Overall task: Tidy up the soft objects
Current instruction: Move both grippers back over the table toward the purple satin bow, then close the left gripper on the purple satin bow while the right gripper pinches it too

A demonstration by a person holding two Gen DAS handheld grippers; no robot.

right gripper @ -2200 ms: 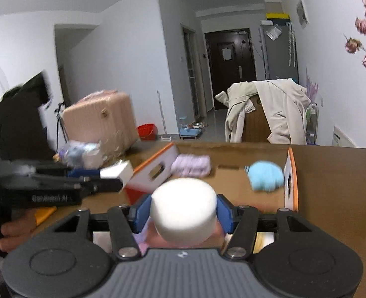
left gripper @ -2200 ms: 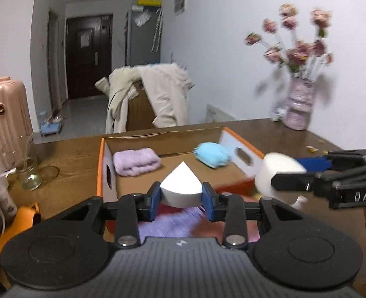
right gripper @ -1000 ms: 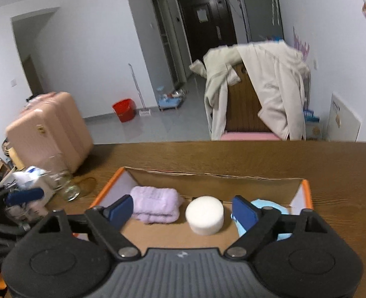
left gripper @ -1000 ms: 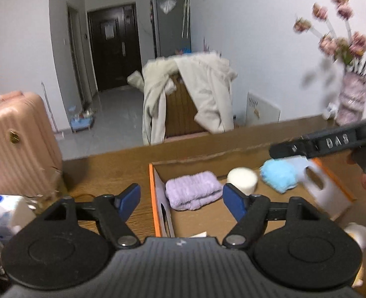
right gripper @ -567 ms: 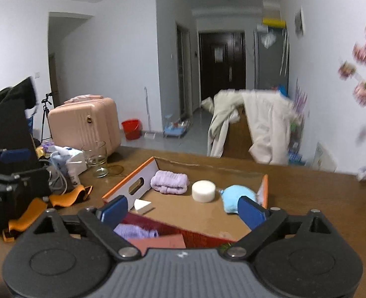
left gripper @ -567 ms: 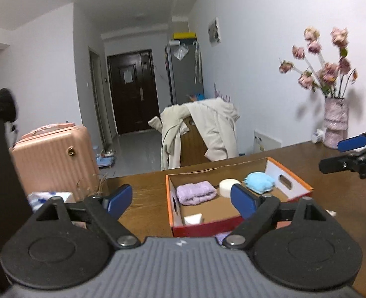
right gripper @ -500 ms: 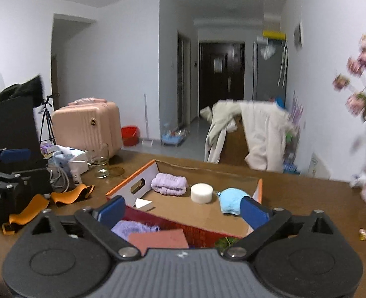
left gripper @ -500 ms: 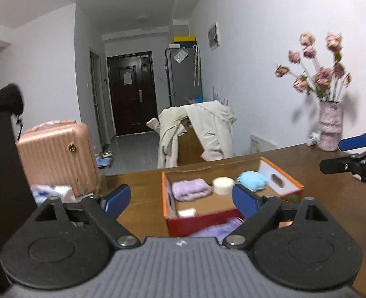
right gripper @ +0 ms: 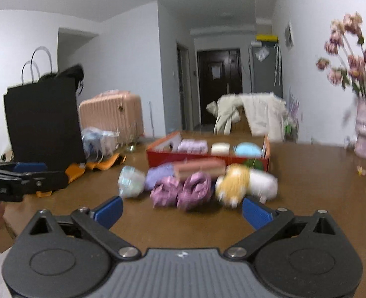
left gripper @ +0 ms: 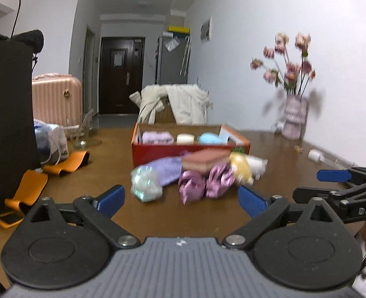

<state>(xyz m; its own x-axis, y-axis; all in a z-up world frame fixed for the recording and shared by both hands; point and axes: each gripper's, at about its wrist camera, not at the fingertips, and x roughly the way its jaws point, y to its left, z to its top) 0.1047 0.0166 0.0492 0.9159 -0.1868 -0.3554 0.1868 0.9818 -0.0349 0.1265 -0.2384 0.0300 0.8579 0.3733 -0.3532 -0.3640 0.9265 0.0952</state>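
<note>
An orange-red cardboard box (left gripper: 180, 150) (right gripper: 202, 157) stands mid-table and holds a lilac towel (left gripper: 157, 137), a white round sponge (left gripper: 185, 138) and a light blue soft ball (left gripper: 209, 139). In front of it lies a pile: a pale wrapped roll (left gripper: 145, 183), a lilac cloth (left gripper: 166, 168), a pink sponge block (left gripper: 205, 161), two purple scrunchies (left gripper: 204, 181), a yellow plush (left gripper: 240, 166) and a white plush (left gripper: 256, 164). My left gripper (left gripper: 181, 201) is open and empty, low in front of the pile. My right gripper (right gripper: 183, 211) is open and empty, also before the pile (right gripper: 195, 183).
A black bag (left gripper: 8, 124) stands at the left with orange straps (left gripper: 29, 186) and a plastic bag (left gripper: 51, 139) beside it. A vase of pink flowers (left gripper: 294, 116) stands at the back right. A small white bottle (left gripper: 315, 154) lies on the right.
Both grippers released the white sponges into the box, opened, and pulled back and down toward the table's near side. The pile in front of the box has come into view.
</note>
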